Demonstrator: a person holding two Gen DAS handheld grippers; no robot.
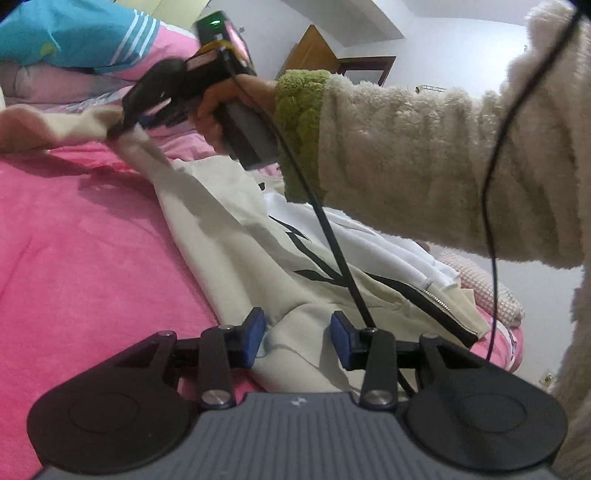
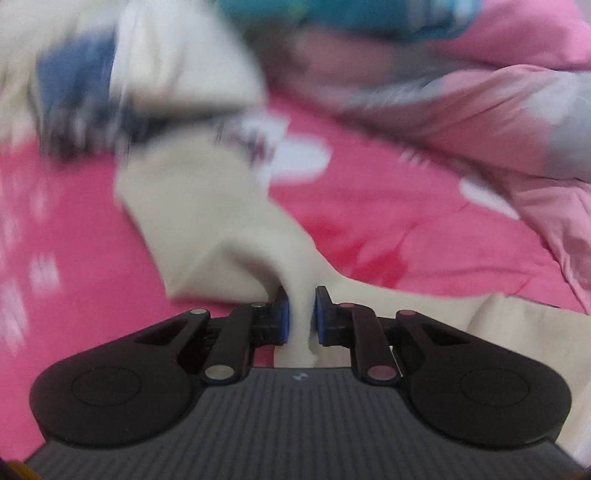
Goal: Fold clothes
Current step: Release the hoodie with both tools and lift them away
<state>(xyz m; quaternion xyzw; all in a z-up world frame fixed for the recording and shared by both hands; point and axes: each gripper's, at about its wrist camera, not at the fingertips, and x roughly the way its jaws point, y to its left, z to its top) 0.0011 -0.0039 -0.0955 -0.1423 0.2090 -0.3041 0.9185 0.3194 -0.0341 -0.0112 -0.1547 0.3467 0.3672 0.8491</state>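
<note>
A cream zip-up jacket (image 1: pixel 236 236) with black lines and a metal zipper lies spread on a pink bedsheet (image 1: pixel 81 258), over a white garment (image 1: pixel 369 243) that is mostly covered by it. The left gripper (image 1: pixel 297 338) hovers low over the jacket's hem with its blue-padded jaws apart and nothing between them. The right gripper (image 2: pixel 300 317) is clamped on a bunched fold of the cream sleeve, which rises between its pads and trails off across the sheet. In the left wrist view this gripper's tip is blurred dark against the lifted sleeve, and the hand (image 1: pixel 218 110) holding it is half hidden behind the handle; a fluffy cream sleeve with a green cuff (image 1: pixel 301 133) covers the arm. The right wrist view is heavily motion-smeared: a rumpled pink quilt (image 2: pixel 480 122) and a teal item (image 2: pixel 369 14), cut off at the top edge, are hard to identify.
</note>
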